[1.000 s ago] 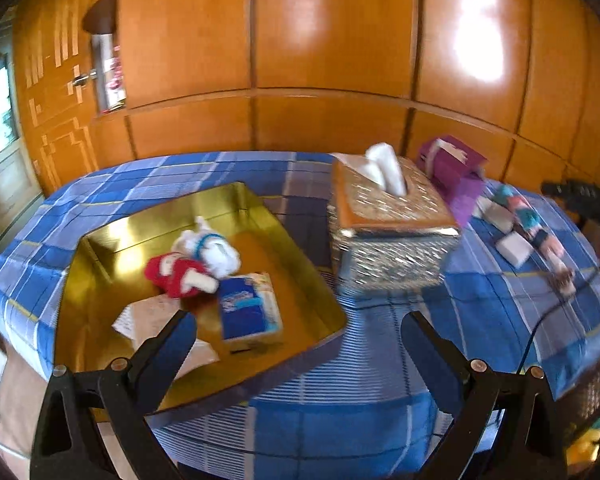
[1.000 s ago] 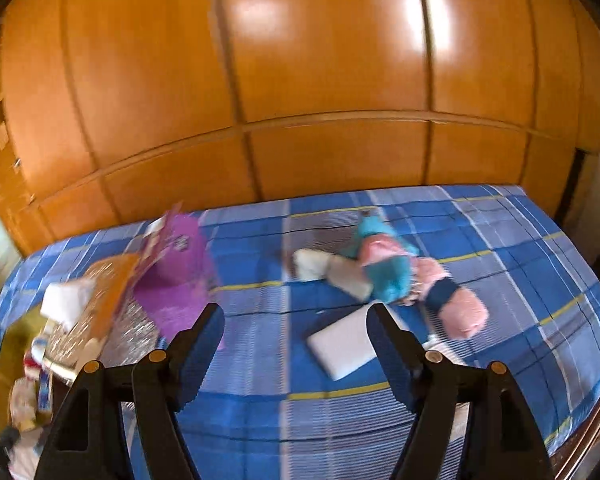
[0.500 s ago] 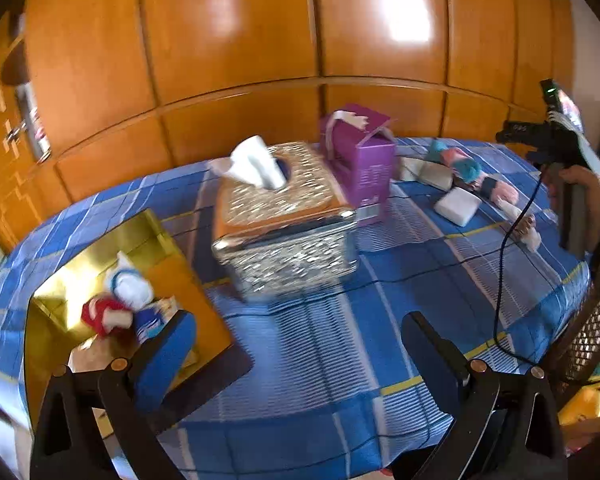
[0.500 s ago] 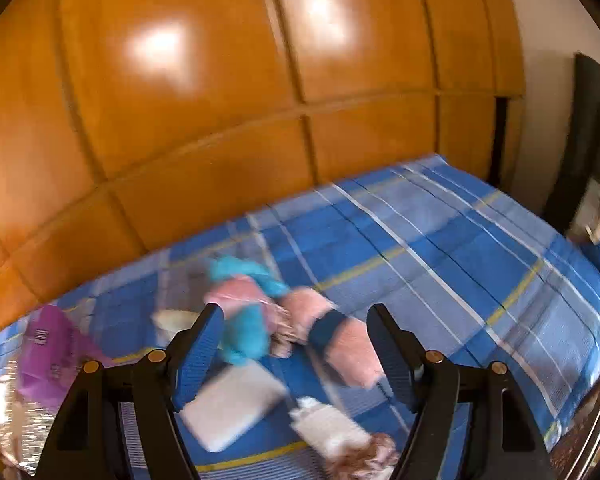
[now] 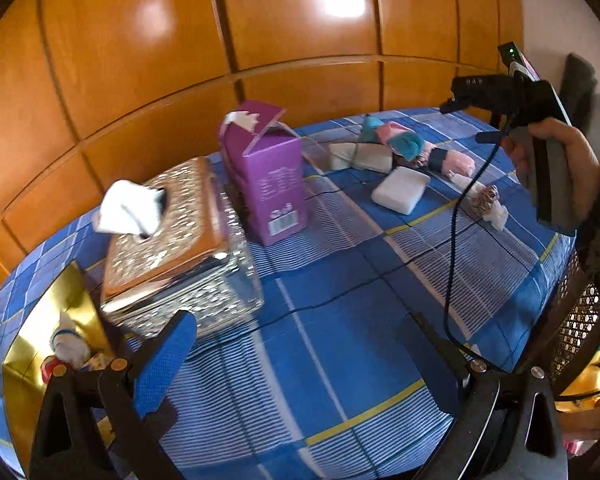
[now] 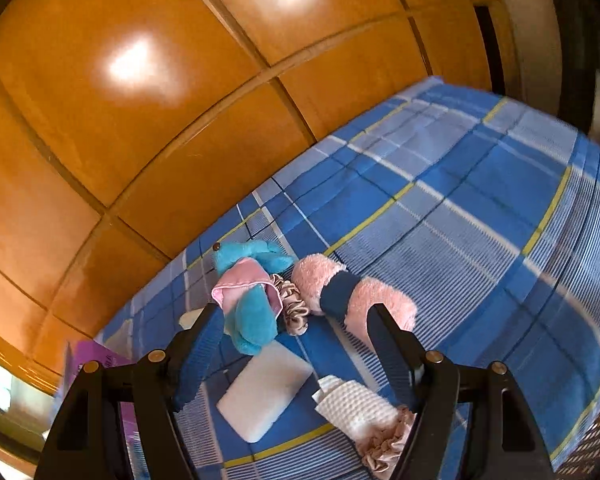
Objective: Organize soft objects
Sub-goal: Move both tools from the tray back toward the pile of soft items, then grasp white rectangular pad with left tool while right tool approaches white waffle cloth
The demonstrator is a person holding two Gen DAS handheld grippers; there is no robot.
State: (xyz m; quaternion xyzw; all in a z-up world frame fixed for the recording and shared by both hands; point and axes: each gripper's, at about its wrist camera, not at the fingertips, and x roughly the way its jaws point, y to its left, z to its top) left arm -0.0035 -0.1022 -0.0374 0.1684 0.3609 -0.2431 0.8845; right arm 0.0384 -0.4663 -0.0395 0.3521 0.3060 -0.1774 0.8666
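Note:
Several soft things lie in a pile on the blue checked cloth (image 6: 460,216): a blue and pink plush (image 6: 252,304), a pink rolled towel (image 6: 356,292) with a navy band, a beige scrunchie (image 6: 296,312), a white pad (image 6: 264,396) and a white waffle cloth (image 6: 356,404). My right gripper (image 6: 296,316) hovers open just above and in front of the pile, nothing between its fingers. My left gripper (image 5: 300,360) is open over bare cloth, well short of the pile (image 5: 400,148). A gold tray (image 5: 32,340) at far left holds a white and a red soft item.
A silver tissue box (image 5: 172,248) and a purple carton (image 5: 268,176) stand between the tray and the pile. A black cable (image 5: 452,240) trails across the cloth from the hand (image 5: 568,160) holding the right gripper. A wicker chair (image 5: 580,328) is at the right edge. Wood panelling stands behind.
The left view swung right, from the gold tray to the tissue box and the soft pile. The right gripper rolled and sank closer to the pile, which now lies between its fingers' line.

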